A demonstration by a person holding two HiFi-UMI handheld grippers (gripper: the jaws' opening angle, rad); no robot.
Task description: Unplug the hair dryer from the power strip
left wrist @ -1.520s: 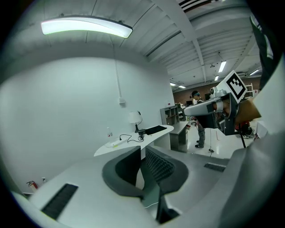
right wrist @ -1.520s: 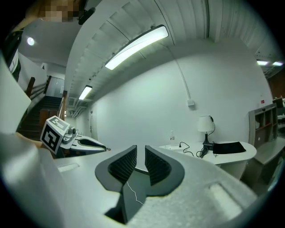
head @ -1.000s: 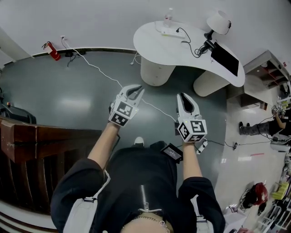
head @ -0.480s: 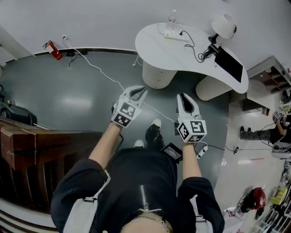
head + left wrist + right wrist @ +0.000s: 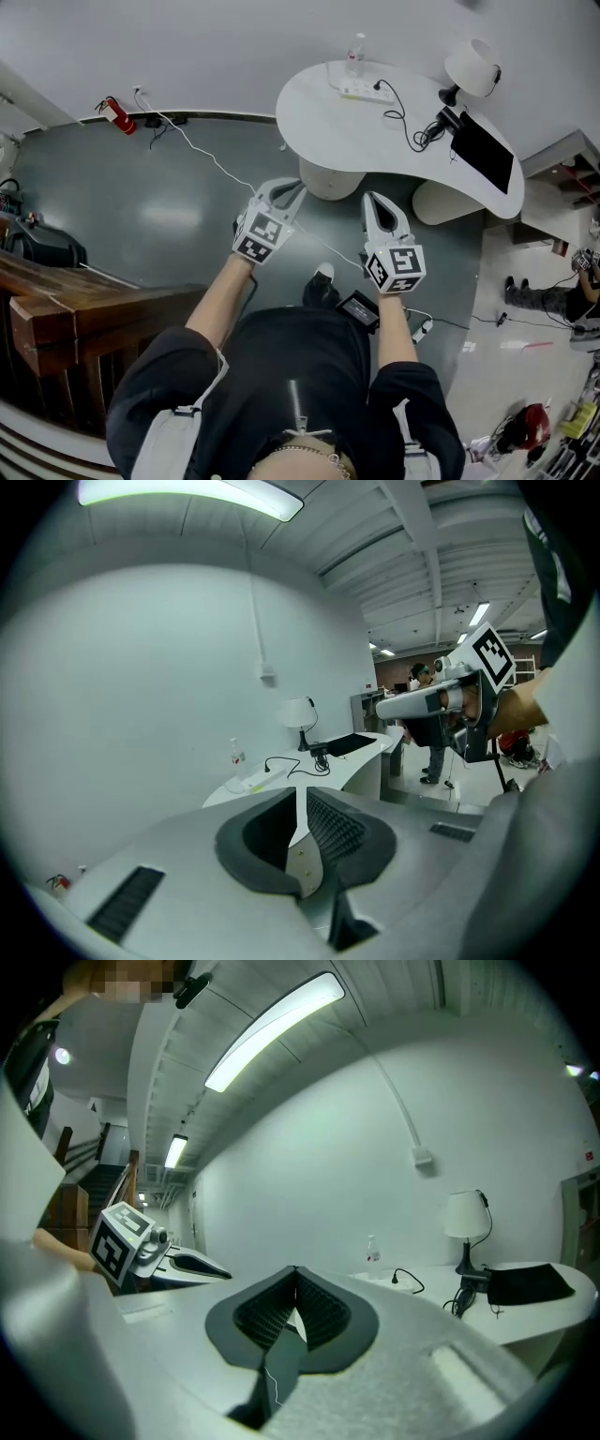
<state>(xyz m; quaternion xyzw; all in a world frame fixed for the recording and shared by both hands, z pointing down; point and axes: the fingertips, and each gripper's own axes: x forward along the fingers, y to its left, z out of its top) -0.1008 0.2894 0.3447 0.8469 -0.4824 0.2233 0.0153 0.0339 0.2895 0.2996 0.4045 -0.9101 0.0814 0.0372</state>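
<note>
Hair dryer first: what looks to be the black hair dryer (image 5: 448,119) lies on the right part of the white curved counter (image 5: 319,103), beside the foot of the white-shaded lamp (image 5: 472,66). Its black cord (image 5: 403,108) loops back to a black plug (image 5: 378,85) seated in the long white power strip (image 5: 359,91) near the counter's back edge, just beside a clear bottle (image 5: 356,47).

The person stands on the grey floor (image 5: 159,206), well short of the counter, so I judge the step in hand to be the approach. The left tongs (image 5: 296,187) have their jaws together with nothing between them. The right tongs (image 5: 370,199) are likewise closed on nothing. Both point toward the counter.

To do this well, the tongs should be opened before they reach the strip, not on top of it. The plug sits at the strip's right end, so the right tongs suit the plug and the left tongs suit the strip's body. The strip looks light and would probably lift with the plug unless pinned down. The grip belongs on the plug's body, not on the cord, with a straight pull along the pins. The bottle stands close enough to be knocked over, so the left tongs should come in low and from the front.
</note>
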